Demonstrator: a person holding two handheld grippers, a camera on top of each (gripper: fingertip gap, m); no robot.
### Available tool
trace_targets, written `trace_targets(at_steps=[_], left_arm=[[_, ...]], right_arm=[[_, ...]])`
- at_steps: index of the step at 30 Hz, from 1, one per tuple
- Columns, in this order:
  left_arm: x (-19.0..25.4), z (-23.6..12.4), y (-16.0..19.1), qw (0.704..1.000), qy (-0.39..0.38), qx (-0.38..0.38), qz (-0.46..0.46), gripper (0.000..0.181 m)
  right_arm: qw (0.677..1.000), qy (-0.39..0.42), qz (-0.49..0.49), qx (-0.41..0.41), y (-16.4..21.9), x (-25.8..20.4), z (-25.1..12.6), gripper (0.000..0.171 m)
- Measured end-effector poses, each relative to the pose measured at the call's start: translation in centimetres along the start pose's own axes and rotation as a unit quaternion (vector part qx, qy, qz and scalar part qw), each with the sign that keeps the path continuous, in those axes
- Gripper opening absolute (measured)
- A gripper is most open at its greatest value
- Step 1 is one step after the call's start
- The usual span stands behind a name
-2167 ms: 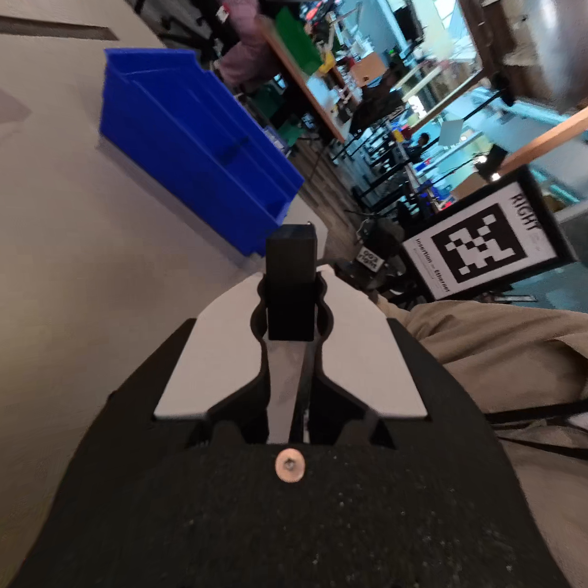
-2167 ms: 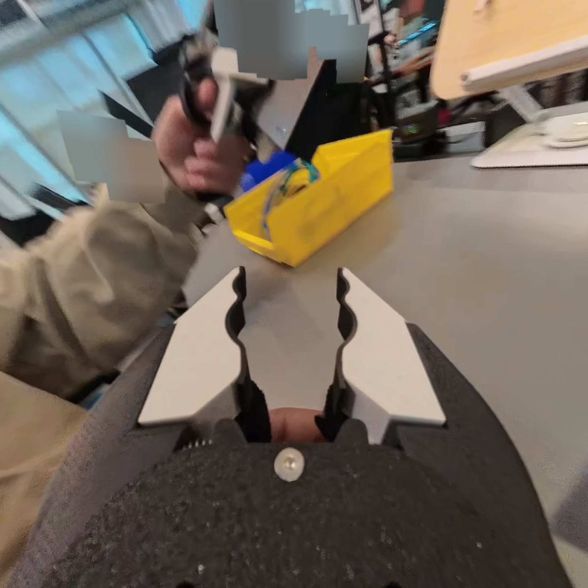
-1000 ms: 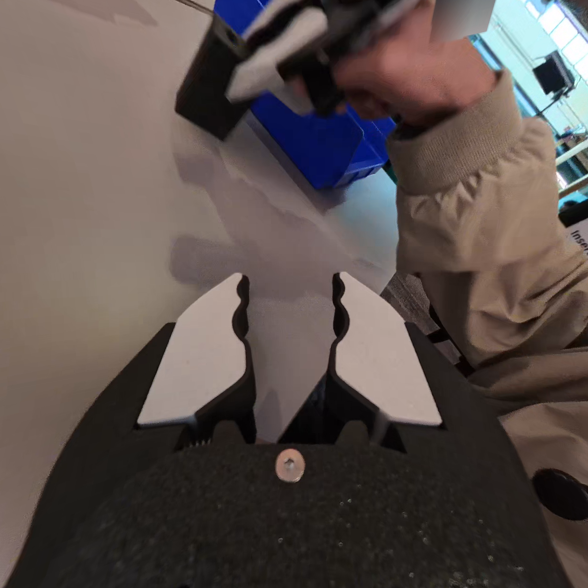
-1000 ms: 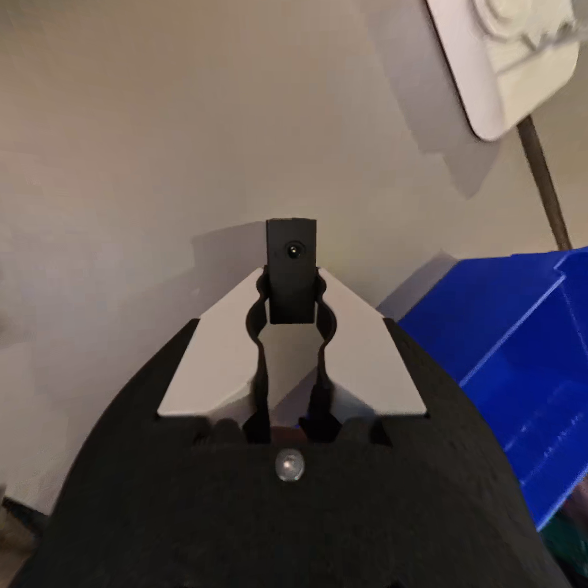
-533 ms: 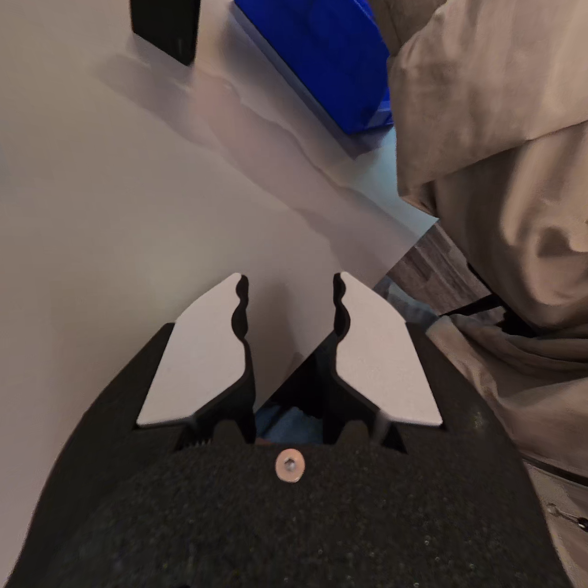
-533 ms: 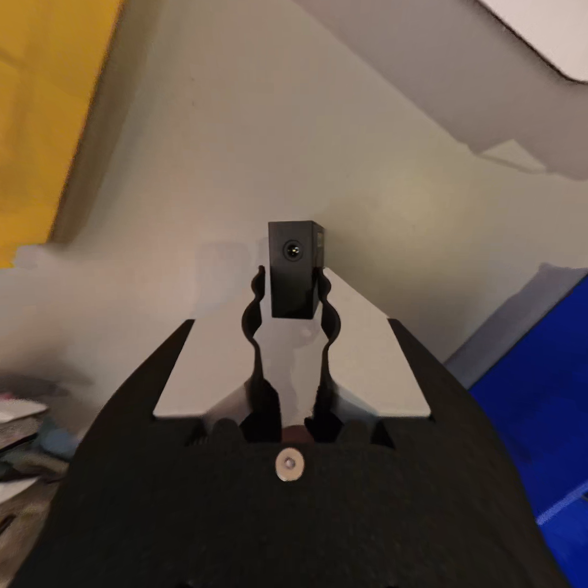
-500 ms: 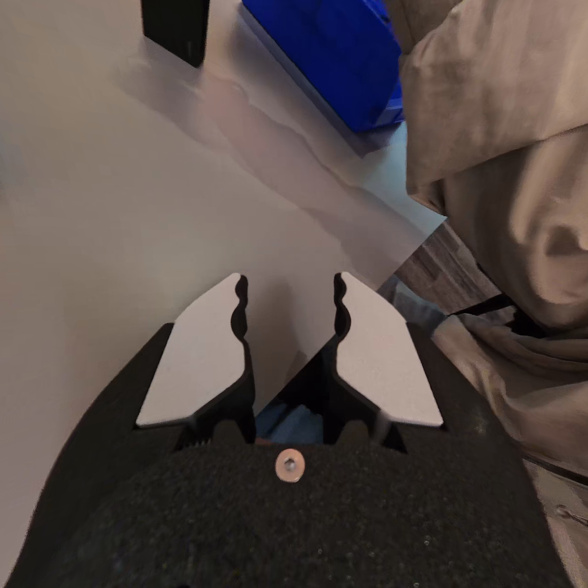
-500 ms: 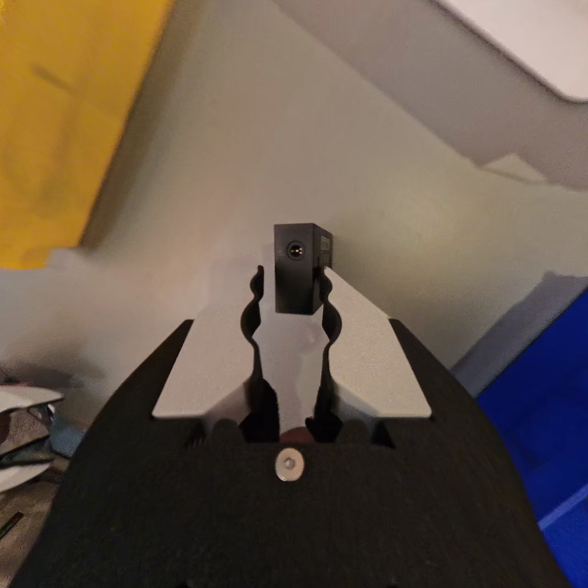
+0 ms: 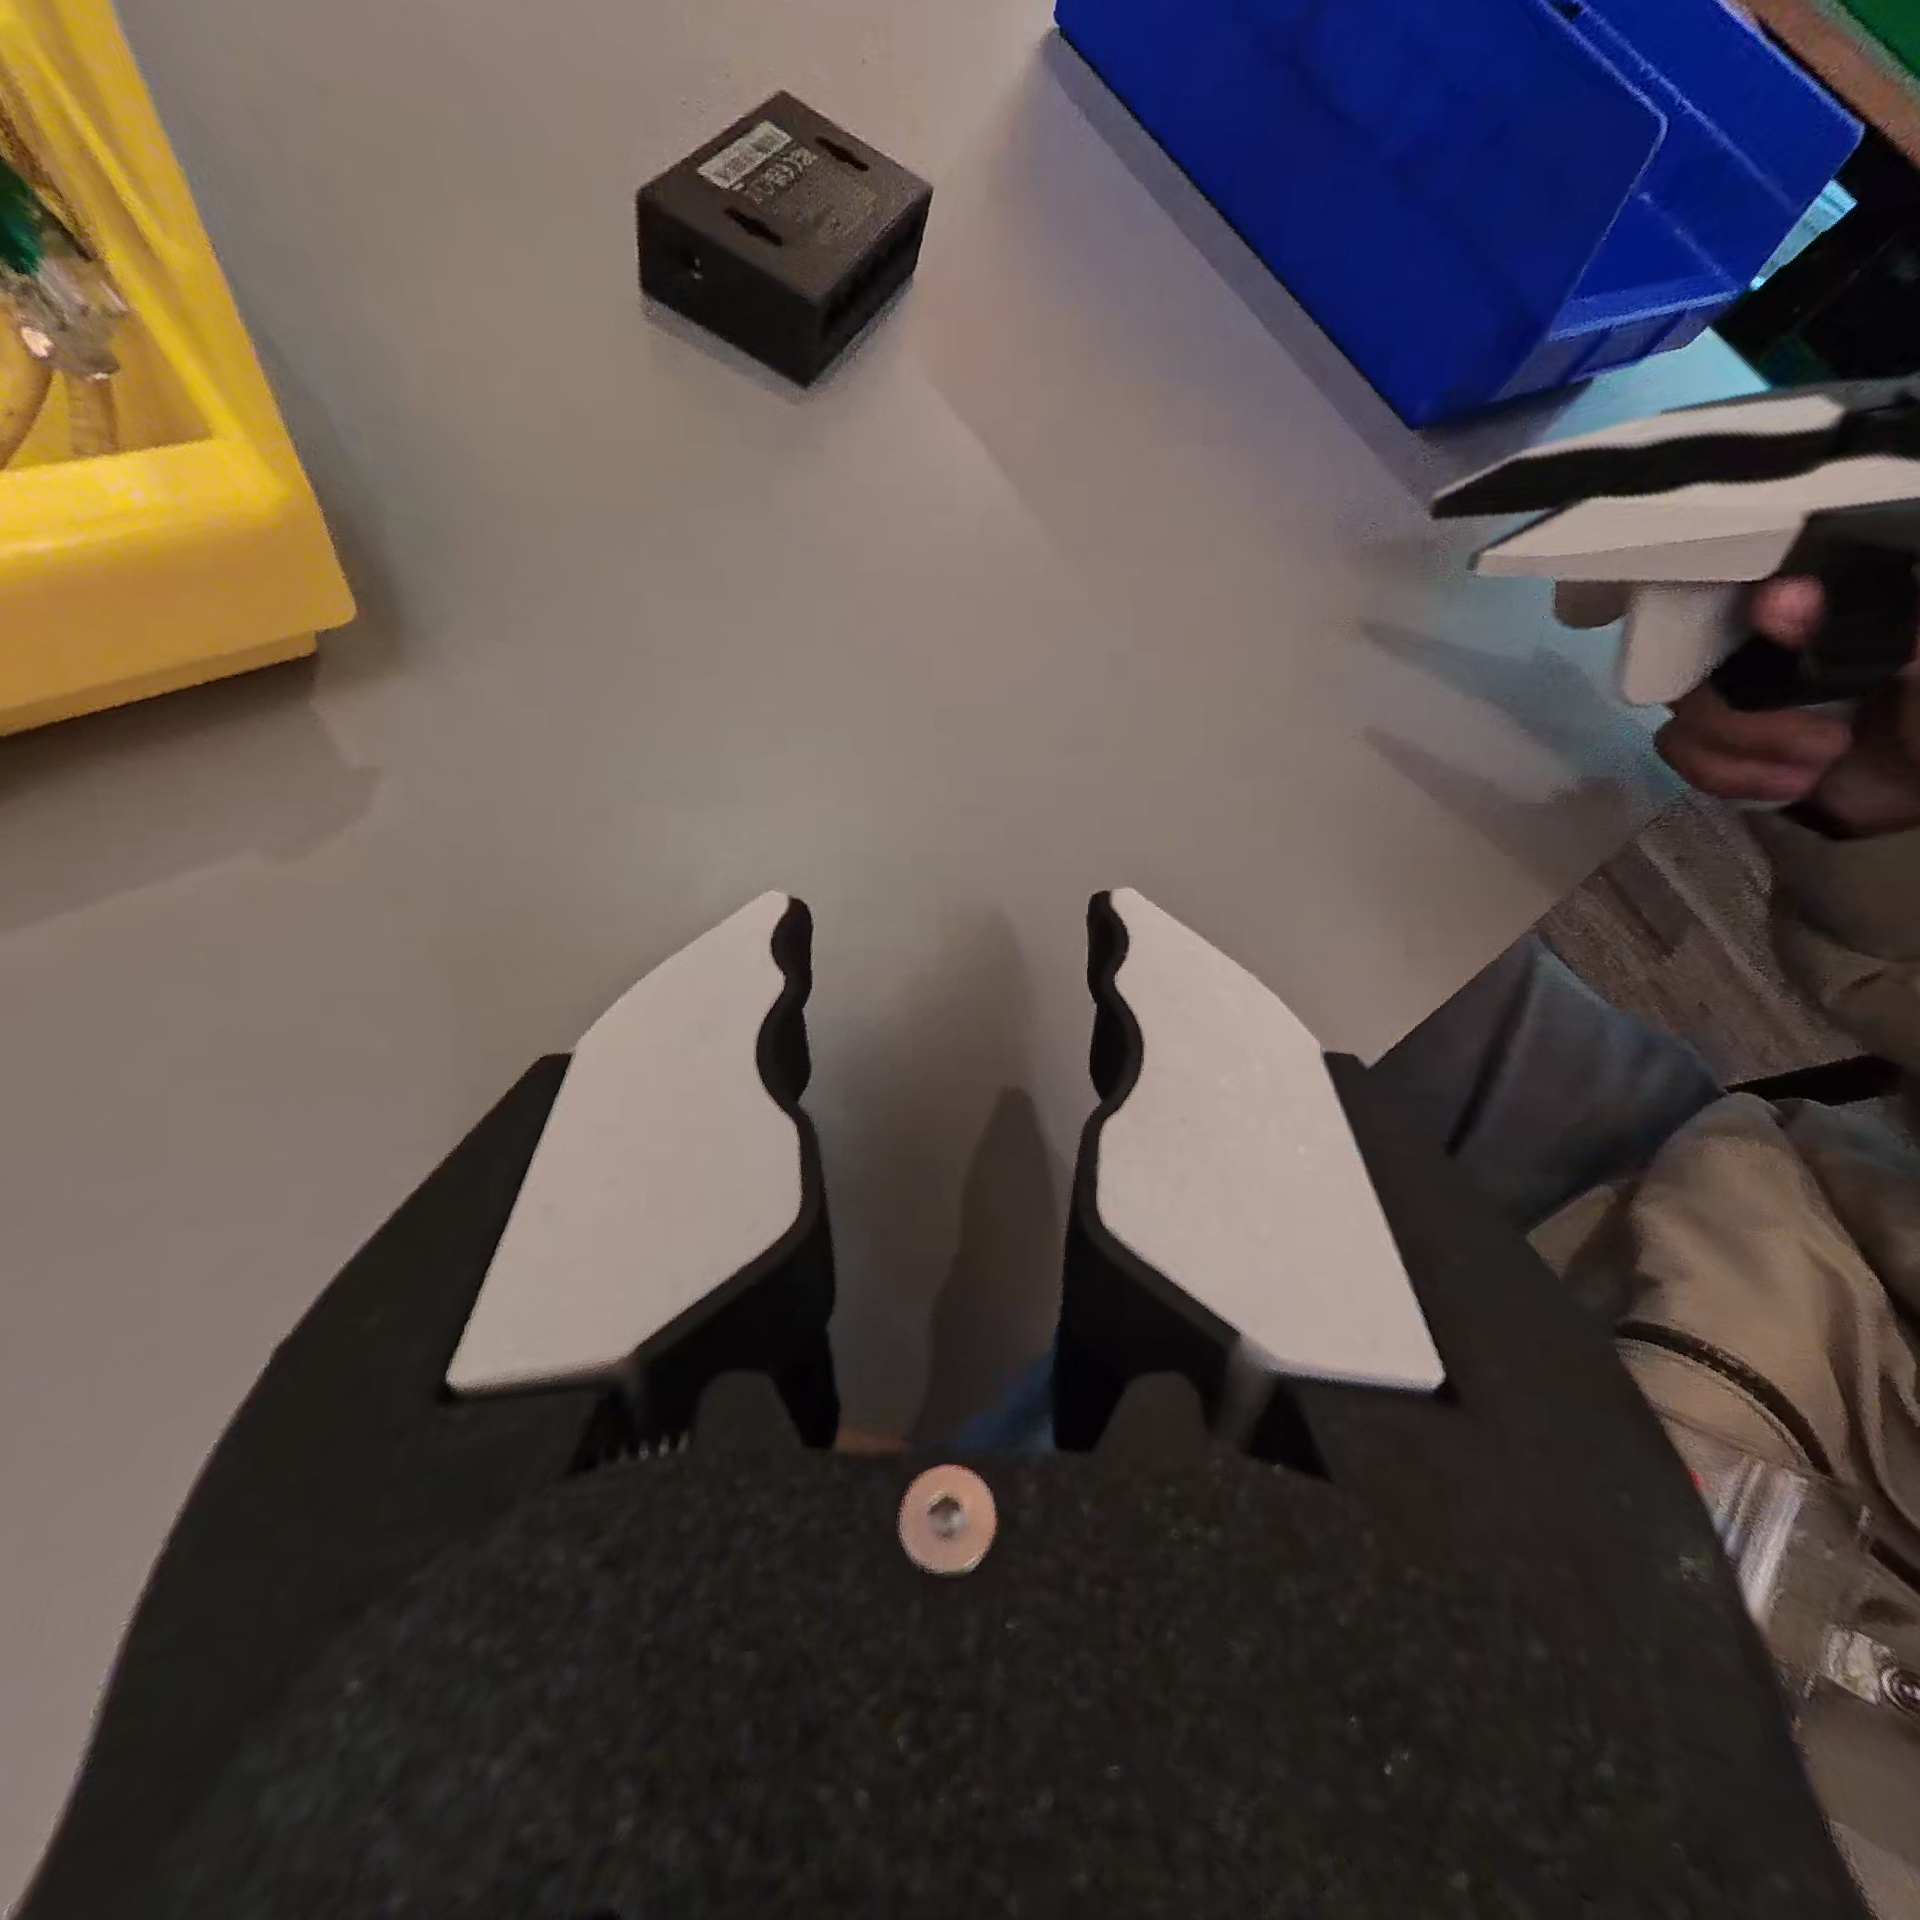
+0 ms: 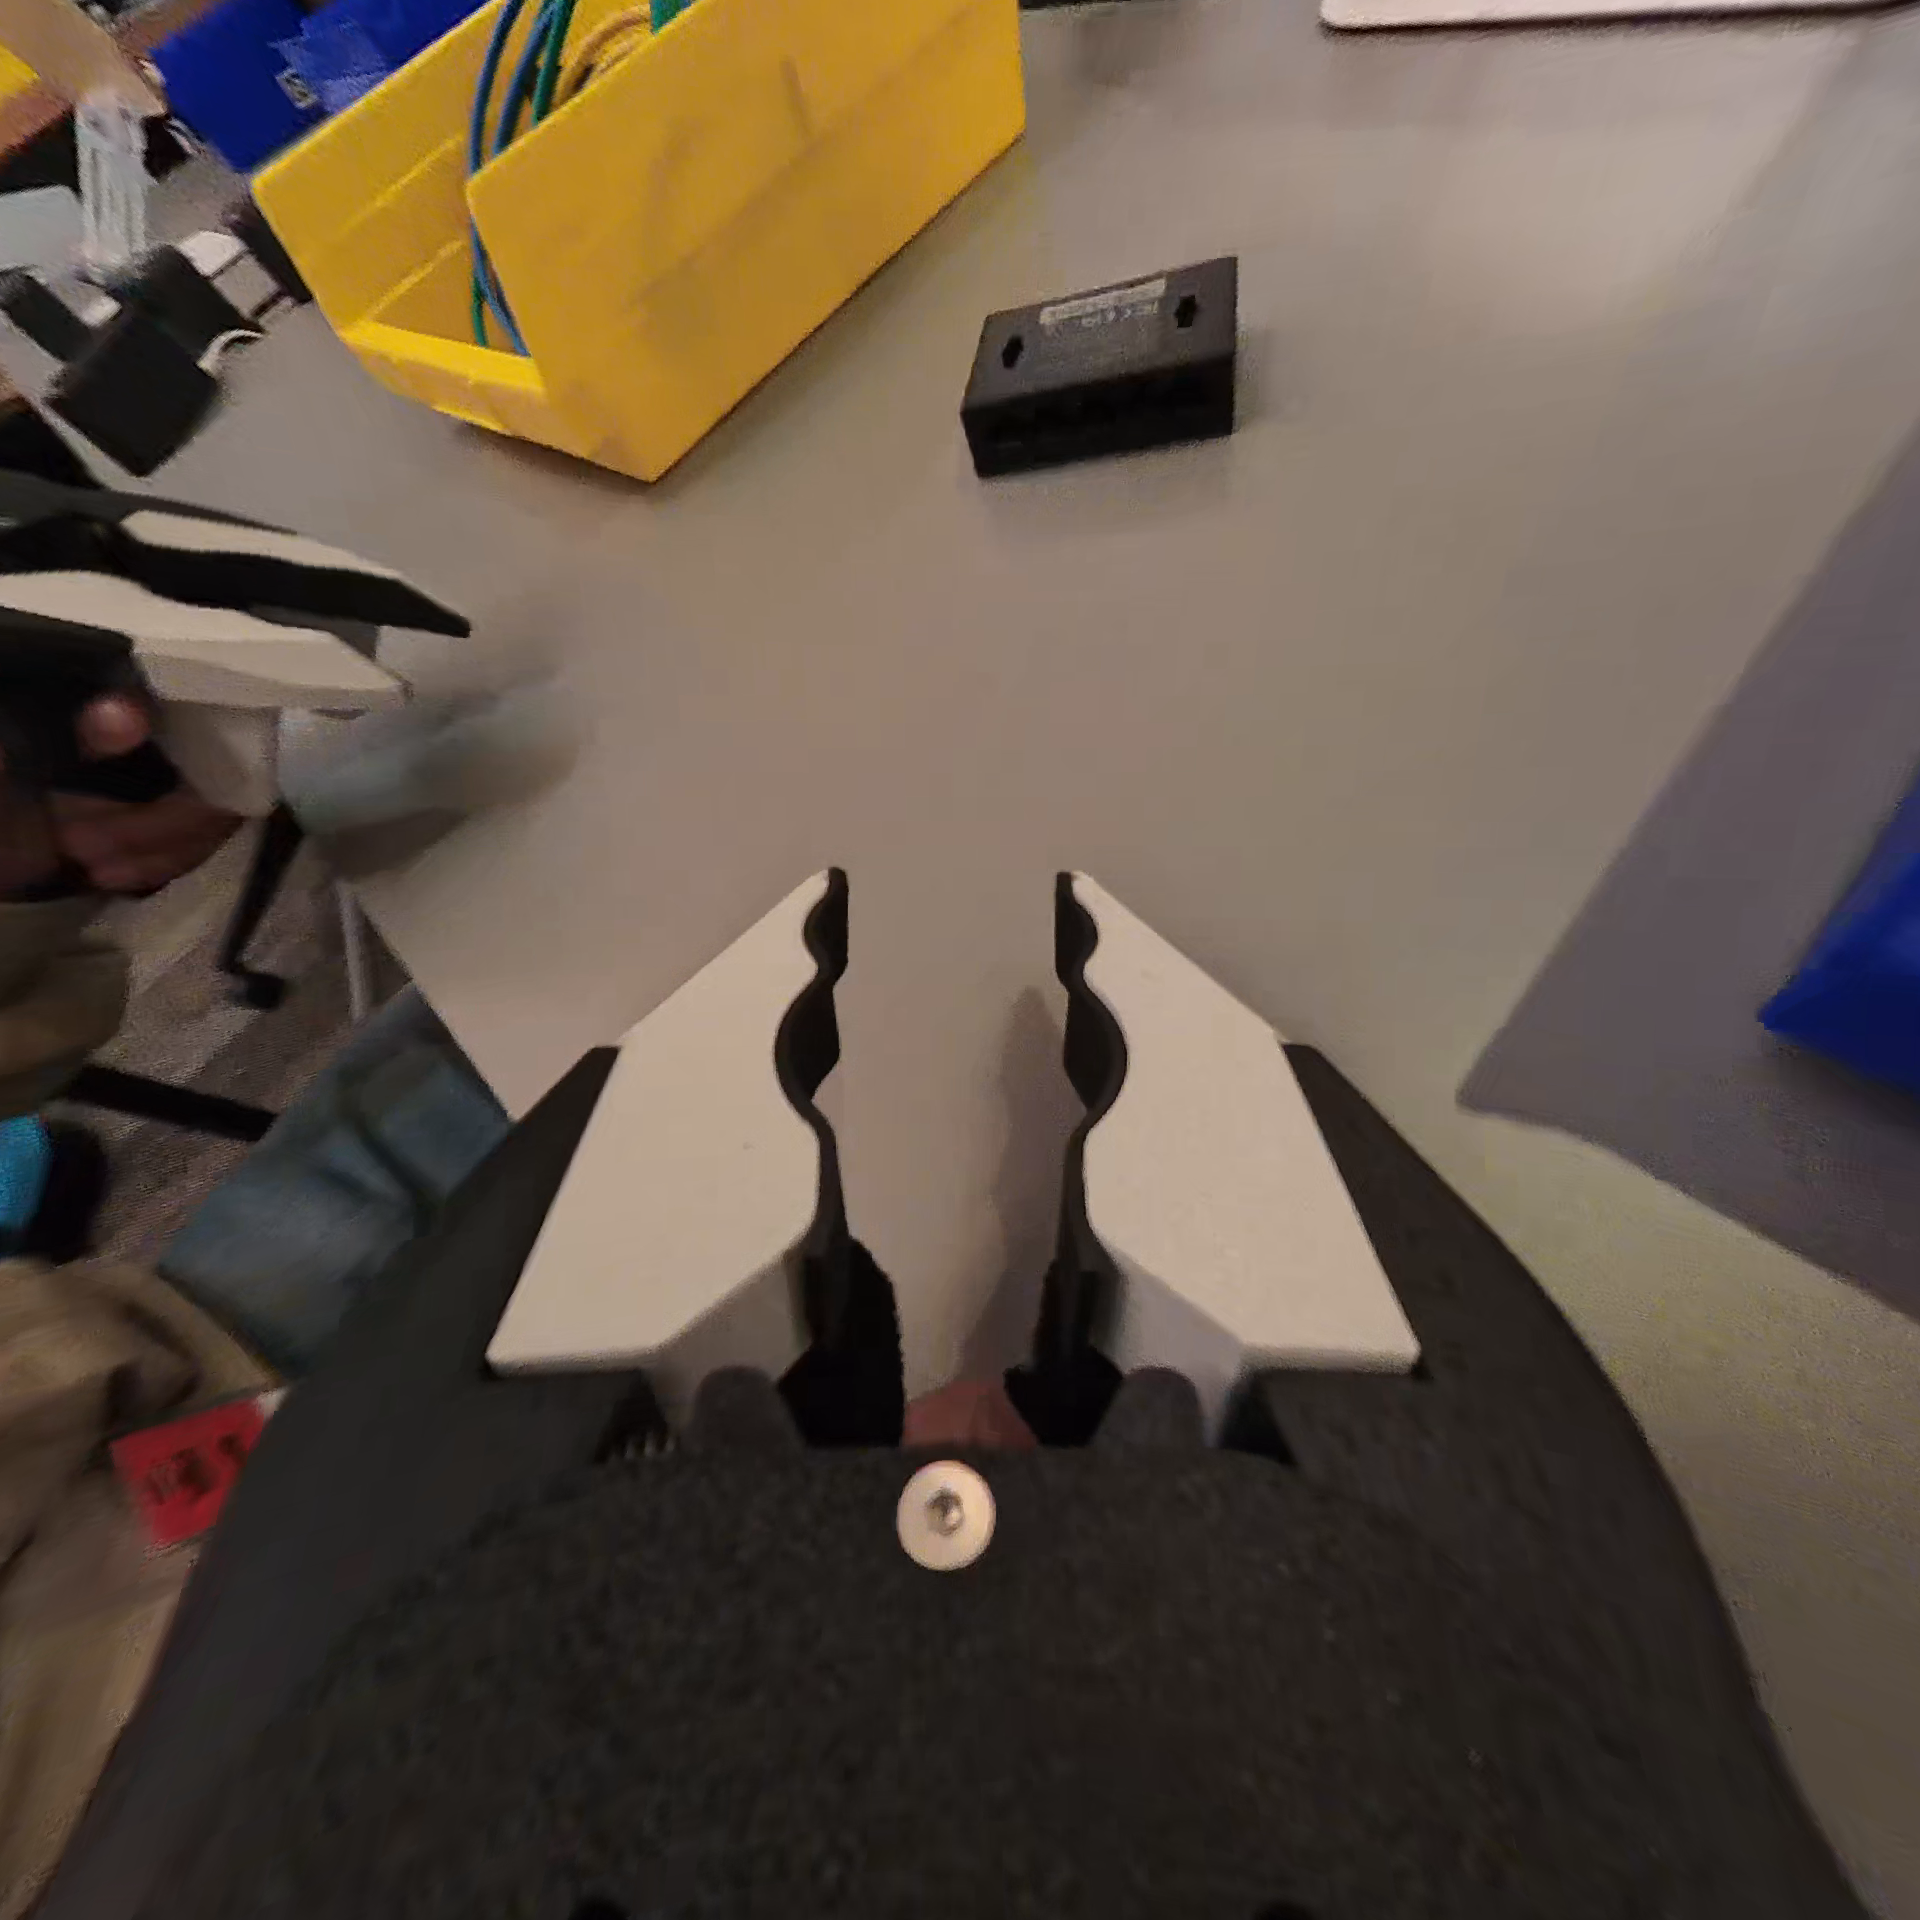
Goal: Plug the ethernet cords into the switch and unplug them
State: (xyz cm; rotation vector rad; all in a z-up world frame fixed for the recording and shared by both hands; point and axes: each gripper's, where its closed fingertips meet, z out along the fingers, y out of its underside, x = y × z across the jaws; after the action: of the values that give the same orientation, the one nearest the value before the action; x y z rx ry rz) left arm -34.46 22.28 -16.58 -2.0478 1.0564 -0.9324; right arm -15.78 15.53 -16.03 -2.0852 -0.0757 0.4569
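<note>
Both tools are empty right now: left tool (image 9: 945,914) spread wide, right tool (image 10: 951,883) a bit narrower. The black switch (image 10: 1103,364) sits alone on the grey desk (image 9: 727,675), between the yellow bin (image 10: 665,229) (cords (image 10: 509,114) inside) and the blue bin (image 9: 1455,177).

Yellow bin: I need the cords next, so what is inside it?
The yellow bin holds a bundle of blue, green and yellow cords. Its walls hide the lower part, so their number and plugs cannot be told.
</note>
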Motion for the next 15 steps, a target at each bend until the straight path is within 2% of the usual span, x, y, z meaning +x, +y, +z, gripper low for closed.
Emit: trace_targets(at_steps=[4,7,11,15], left_arm=[[-0.7,0.6,-0.1,1.0,-0.025,-0.012,0.012,0.051],[-1.4,0.3,-1.9,0.999,-0.03,0.03,-0.009,0.051],[-3.3,-1.2,-2.9,0.996,-0.062,0.065,-0.01,0.051],[-5.6,-3.0,-4.5,0.993,-0.076,0.088,-0.031,0.051]], right_arm=[[1.0,0.011,-0.009,0.026,-0.9,2.3,-0.7,0.042],[0.998,-0.023,0.029,0.044,-1.8,2.4,-0.8,0.048],[0.999,-0.009,0.021,0.041,-1.0,3.0,-1.9,0.048],[0.997,0.001,0.024,0.07,-1.9,3.4,-2.9,0.048]])
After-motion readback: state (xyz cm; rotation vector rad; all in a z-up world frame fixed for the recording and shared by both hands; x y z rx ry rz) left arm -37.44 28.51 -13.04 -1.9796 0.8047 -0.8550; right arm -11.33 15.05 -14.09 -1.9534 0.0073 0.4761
